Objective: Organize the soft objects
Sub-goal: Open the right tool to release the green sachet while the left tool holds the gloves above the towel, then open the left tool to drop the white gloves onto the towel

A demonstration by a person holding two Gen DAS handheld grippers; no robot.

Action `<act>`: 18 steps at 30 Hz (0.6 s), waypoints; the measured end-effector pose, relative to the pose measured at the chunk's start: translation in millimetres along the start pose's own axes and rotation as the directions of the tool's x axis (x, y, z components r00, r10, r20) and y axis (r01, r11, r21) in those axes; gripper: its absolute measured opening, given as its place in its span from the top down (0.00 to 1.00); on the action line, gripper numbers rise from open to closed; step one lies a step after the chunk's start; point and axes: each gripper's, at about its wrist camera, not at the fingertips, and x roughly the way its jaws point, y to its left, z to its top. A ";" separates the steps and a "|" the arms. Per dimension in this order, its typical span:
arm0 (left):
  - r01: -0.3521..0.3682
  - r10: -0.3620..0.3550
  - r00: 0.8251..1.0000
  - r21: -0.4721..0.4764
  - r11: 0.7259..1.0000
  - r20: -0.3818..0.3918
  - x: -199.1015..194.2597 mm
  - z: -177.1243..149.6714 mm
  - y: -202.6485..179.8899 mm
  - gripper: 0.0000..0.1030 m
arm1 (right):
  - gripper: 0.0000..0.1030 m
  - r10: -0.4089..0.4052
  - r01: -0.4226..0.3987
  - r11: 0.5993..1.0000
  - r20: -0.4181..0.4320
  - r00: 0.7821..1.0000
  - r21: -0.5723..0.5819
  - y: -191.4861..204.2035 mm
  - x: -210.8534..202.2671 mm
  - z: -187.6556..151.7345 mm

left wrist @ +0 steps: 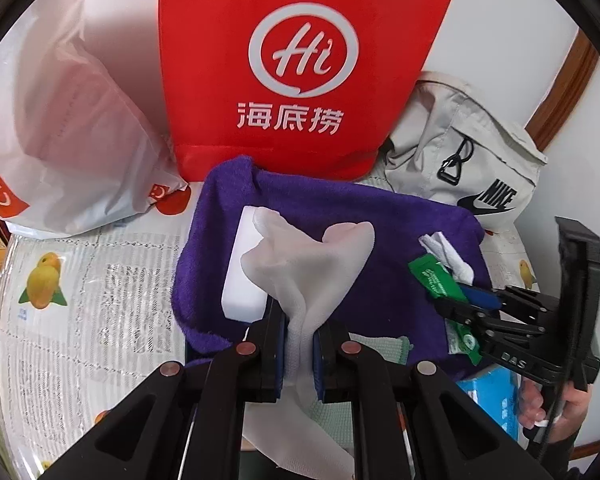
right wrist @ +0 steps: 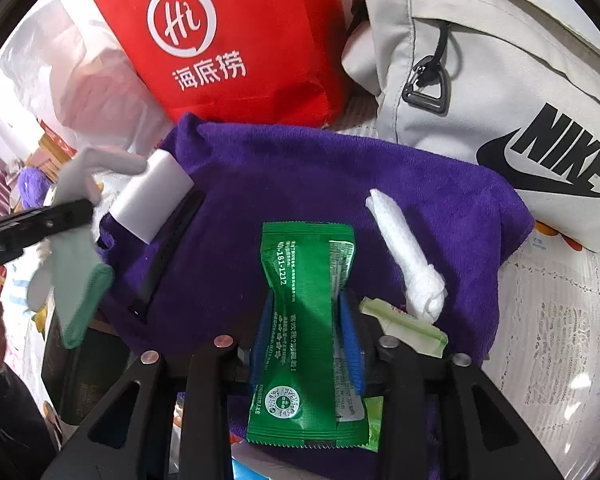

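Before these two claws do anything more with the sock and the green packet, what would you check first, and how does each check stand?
1. Left gripper clamped on the white sock: ok.
2. Green packet between the right gripper pads, pinched at its waist: ok.
3. Purple towel has bare room for setting things down: ok.
4. White block and rolled tissue lie clear of both grippers: ok.
5. Whether the sock's hanging tail will snag: cannot tell.

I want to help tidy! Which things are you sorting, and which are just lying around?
Being sorted: white sock in left claw, green packet in right claw, purple towel, white sponge block, rolled tissue.

Lying about: red bag, grey Nike bag.
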 end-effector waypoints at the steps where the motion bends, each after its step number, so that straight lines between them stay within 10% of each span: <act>1: -0.004 0.004 1.000 -0.006 1.000 -0.007 4.8 1.0 0.3 0.89 | 0.64 -0.002 0.002 1.000 -0.008 1.000 -0.004 -0.5 0.5 0.0; 6: -0.007 0.007 1.000 -0.013 1.000 -0.022 18.4 6.7 -3.6 0.89 | 0.44 0.004 -0.004 1.000 0.002 1.000 -0.026 0.3 -2.3 0.9; 18: 0.004 -0.004 0.998 -0.002 1.000 -0.057 45.5 12.3 -22.2 0.89 | 0.44 -0.028 0.025 0.999 0.121 0.992 0.020 -24.4 -54.1 5.8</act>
